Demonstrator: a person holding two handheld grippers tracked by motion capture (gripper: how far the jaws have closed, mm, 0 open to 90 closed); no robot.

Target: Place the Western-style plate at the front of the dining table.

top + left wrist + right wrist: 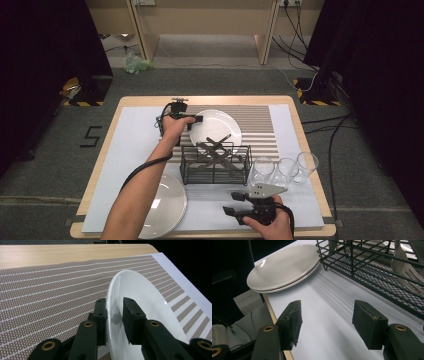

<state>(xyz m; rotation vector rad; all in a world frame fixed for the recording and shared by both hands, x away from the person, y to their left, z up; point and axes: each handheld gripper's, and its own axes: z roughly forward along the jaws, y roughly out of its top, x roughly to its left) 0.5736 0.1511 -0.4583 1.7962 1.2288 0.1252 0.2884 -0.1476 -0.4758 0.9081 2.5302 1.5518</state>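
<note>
Upper centre of high view: white plate (216,126) on striped mat (260,132), behind wire rack (216,164). Left tongs (196,119) straddle plate rim, pads w/ slack, no clamp. Rec.: let rim settle flat, back out level. Left forearm extended. Right tongs (235,204) open, idle at lower right.

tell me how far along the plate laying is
Done: one white plate sits on the striped mat. In hand: the left gripper straddles its rim with a gap at one pad, so it looks released or nearly so. Left: the stacked plates at the near corner, the cutlery in the wire basket and three glasses seem unplaced. The right gripper waits open.
</note>
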